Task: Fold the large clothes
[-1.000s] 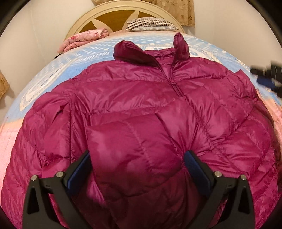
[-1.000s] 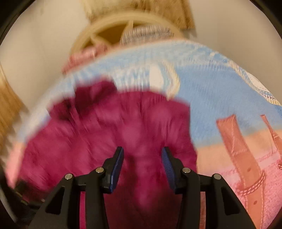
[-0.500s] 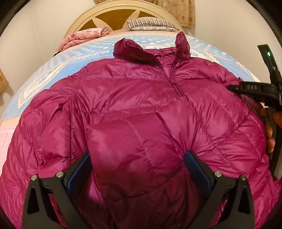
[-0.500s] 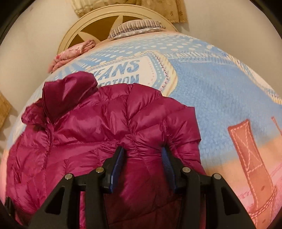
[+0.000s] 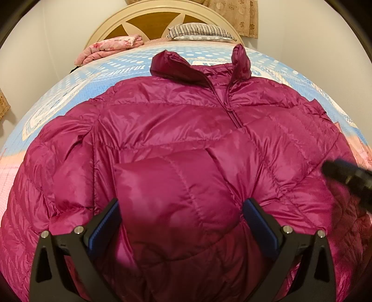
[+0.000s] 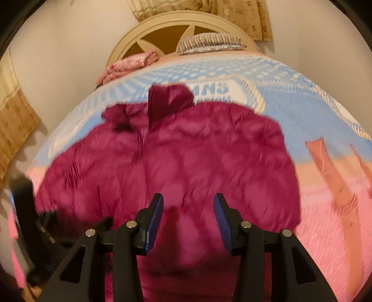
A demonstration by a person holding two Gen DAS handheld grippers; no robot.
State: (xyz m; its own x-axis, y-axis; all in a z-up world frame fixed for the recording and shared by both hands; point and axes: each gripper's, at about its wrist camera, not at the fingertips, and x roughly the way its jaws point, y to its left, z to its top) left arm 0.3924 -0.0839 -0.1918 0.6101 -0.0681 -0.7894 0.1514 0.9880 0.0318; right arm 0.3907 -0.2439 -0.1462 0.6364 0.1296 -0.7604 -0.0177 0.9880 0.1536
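A magenta puffer jacket (image 5: 186, 144) lies front up on the bed (image 5: 58, 100). Its collar (image 5: 176, 67) points toward the headboard (image 5: 162, 21) and its hem toward both tongs, so its long axis runs straight away from them.

The left tongs (image 5: 181, 223) are spread wide, with a folded puff of the jacket's lower front bulging between the blue pads (image 5: 104, 223). Whether the pads press it cannot be told.

The right tongs (image 6: 188, 220) stand half open above the jacket's right side, nothing pinched between them. The view is blurred.

The right sleeve edge (image 6: 286, 162) lies just beyond and to the right of the right tongs, so that hand is judged nearer for folding the side inward.

A pink folded blanket (image 5: 109, 48) and a striped pillow (image 5: 200, 32) lie well apart at the headboard. Nothing lies across the jacket. The right tongs show as a dark blur at the right edge of the left view.
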